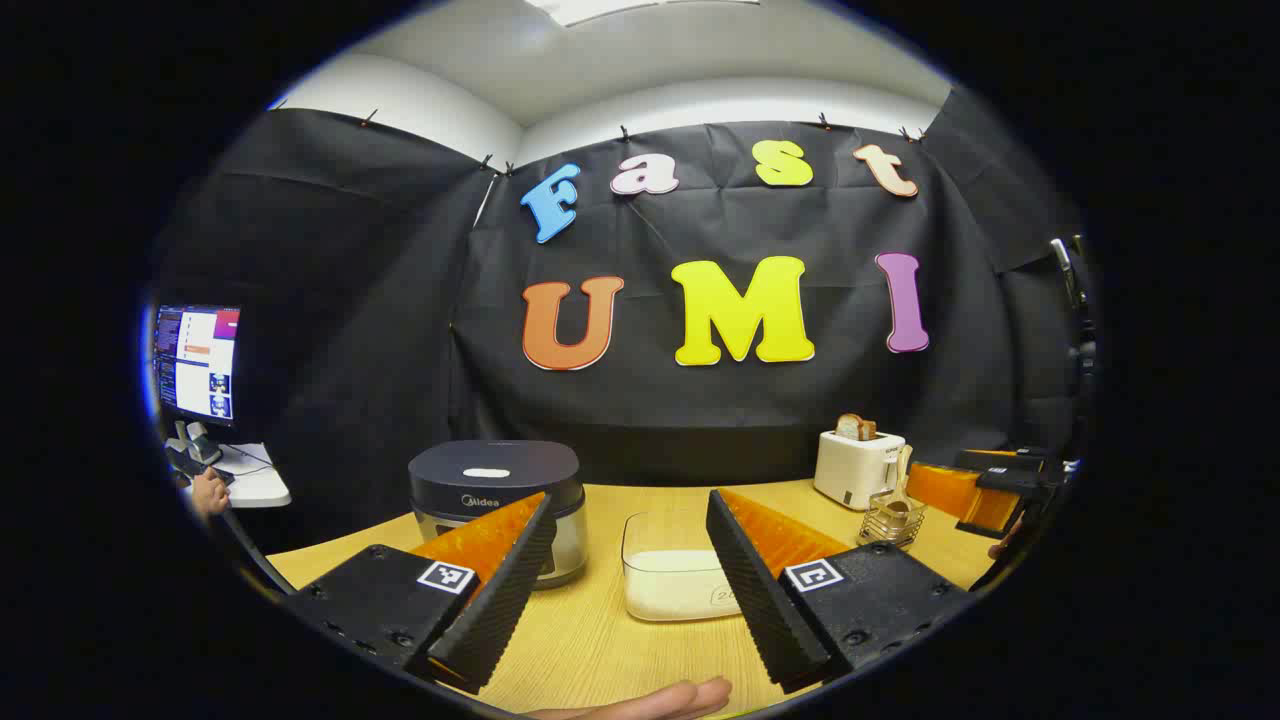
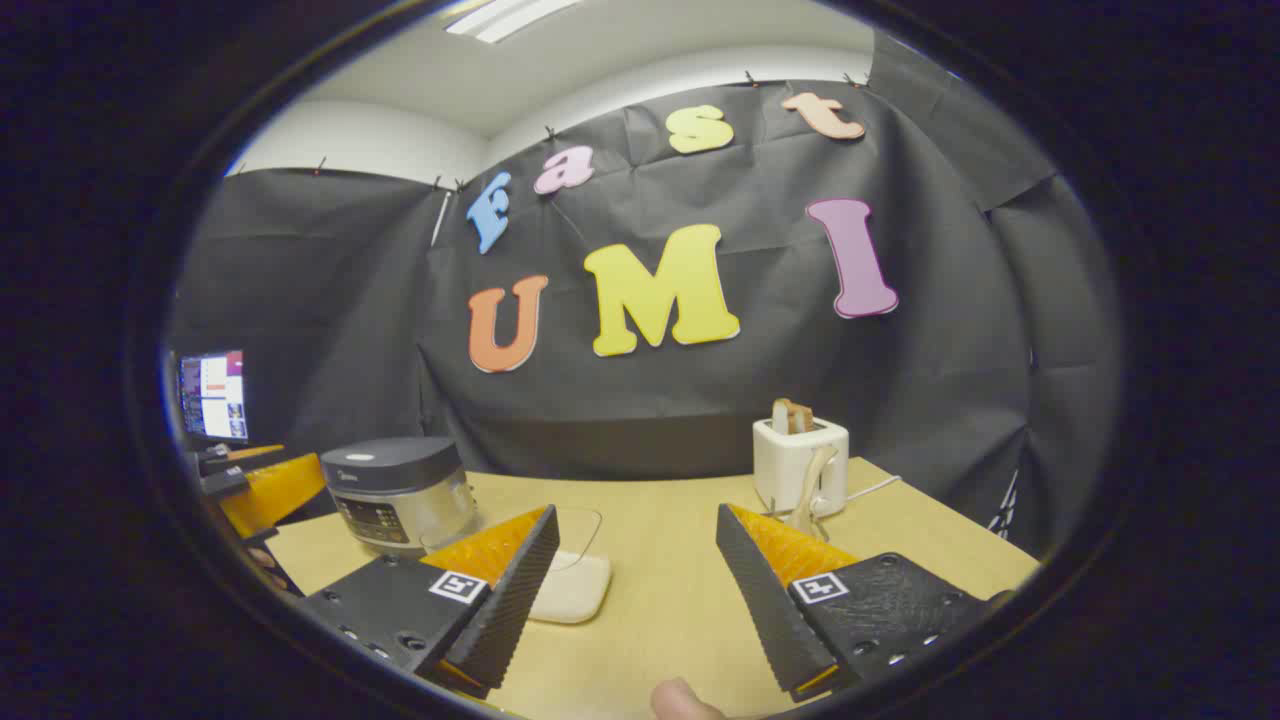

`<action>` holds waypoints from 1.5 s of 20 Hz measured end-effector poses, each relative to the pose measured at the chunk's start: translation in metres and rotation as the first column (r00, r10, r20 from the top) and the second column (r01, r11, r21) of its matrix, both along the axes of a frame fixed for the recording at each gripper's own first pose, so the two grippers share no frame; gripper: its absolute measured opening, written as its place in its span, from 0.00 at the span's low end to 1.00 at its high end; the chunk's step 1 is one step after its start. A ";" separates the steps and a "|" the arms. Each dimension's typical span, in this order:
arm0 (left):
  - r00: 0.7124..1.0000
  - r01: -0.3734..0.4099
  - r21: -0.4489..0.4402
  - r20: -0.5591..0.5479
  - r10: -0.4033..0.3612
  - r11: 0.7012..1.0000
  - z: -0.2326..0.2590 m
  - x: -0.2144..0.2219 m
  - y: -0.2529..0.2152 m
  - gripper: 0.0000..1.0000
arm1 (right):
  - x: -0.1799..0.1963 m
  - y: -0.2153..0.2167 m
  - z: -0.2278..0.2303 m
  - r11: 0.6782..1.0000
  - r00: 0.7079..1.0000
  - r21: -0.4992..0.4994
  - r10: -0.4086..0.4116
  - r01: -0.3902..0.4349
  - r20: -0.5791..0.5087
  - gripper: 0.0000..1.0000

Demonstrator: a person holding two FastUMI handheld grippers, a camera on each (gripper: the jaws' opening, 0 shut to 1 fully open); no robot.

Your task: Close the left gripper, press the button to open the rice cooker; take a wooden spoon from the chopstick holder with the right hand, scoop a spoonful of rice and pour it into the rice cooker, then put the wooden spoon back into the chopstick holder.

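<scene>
Left gripper view: wooden table [image 1: 600, 640] fills bottom of frame, black cloth wall behind, white ceiling at top. Far left, monitor [image 1: 196, 362] on small white desk [image 1: 255, 482]. Lower left-center, rice cooker [image 1: 497, 500], dark lid shut, silver body, partly behind left gripper [image 1: 630, 590] finger. Left gripper fingers wide apart, nothing between them. Center, clear container of rice [image 1: 670, 575], white grains low inside. Right, white toaster [image 1: 858, 466] with bread, wire chopstick holder [image 1: 892, 518] just in front, wooden spoon [image 1: 900, 490] standing in it. Right gripper view: cooker [image 2: 395, 490] lower left, rice container [image 2: 570, 580] center, right gripper [image 2: 635, 590] fingers apart, empty; spoon [image 2: 812, 490] right of center before toaster [image 2: 800, 462].
</scene>
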State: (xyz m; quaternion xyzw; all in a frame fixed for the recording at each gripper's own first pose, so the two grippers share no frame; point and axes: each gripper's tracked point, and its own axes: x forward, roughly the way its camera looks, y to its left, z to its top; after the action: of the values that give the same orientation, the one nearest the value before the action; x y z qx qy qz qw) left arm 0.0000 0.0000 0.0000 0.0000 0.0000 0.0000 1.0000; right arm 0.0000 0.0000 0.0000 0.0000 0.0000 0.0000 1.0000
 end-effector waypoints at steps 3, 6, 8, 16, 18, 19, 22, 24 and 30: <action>1.000 -0.003 0.043 0.009 0.003 0.999 0.003 0.001 0.013 0.96 | -0.003 0.014 0.005 1.000 0.999 0.002 -0.006 0.006 0.038 0.93; 1.000 -0.016 0.017 -0.019 0.016 1.000 0.000 0.002 0.023 0.96 | -0.012 0.025 0.031 1.000 0.984 -0.016 0.009 -0.007 0.177 0.96; 0.999 -0.029 0.005 -0.030 0.029 1.000 0.000 0.003 0.028 0.96 | -0.018 0.022 0.035 0.996 0.976 -0.078 -0.027 0.044 0.215 0.95; 0.999 -0.037 0.020 -0.034 0.038 0.999 -0.001 0.005 0.030 0.96 | -0.027 0.045 0.022 0.986 0.989 -0.156 -0.029 0.052 0.144 0.95; 0.998 -0.048 0.020 -0.038 0.049 0.999 -0.004 0.005 0.034 0.96 | -0.026 0.045 0.018 0.988 0.993 -0.146 -0.036 0.053 0.113 0.97; 0.998 -0.047 0.021 -0.048 0.048 0.999 -0.006 0.007 0.034 0.96 | -0.025 0.043 0.015 0.988 0.995 -0.144 -0.042 0.055 0.094 0.95; 0.997 -0.045 0.013 -0.066 0.046 0.999 -0.011 0.010 0.037 0.96 | -0.024 0.041 0.011 0.988 0.996 -0.138 -0.058 0.066 0.066 0.95; 0.997 -0.038 0.006 -0.072 0.039 0.999 -0.009 0.011 0.036 0.96 | -0.024 0.041 0.008 0.989 0.997 -0.135 -0.059 0.065 0.048 0.95; 0.993 -0.078 0.028 -0.091 0.081 0.997 0.005 0.030 0.062 0.96 | -0.030 0.041 0.006 0.991 0.999 -0.125 -0.041 0.045 0.034 0.95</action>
State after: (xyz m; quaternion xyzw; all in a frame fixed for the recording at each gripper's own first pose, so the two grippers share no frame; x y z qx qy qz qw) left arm 0.0300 0.0621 0.0049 0.0124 0.0461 0.0398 0.9981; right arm -0.0303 0.0413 0.0059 -0.0629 -0.0156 -0.0217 0.9977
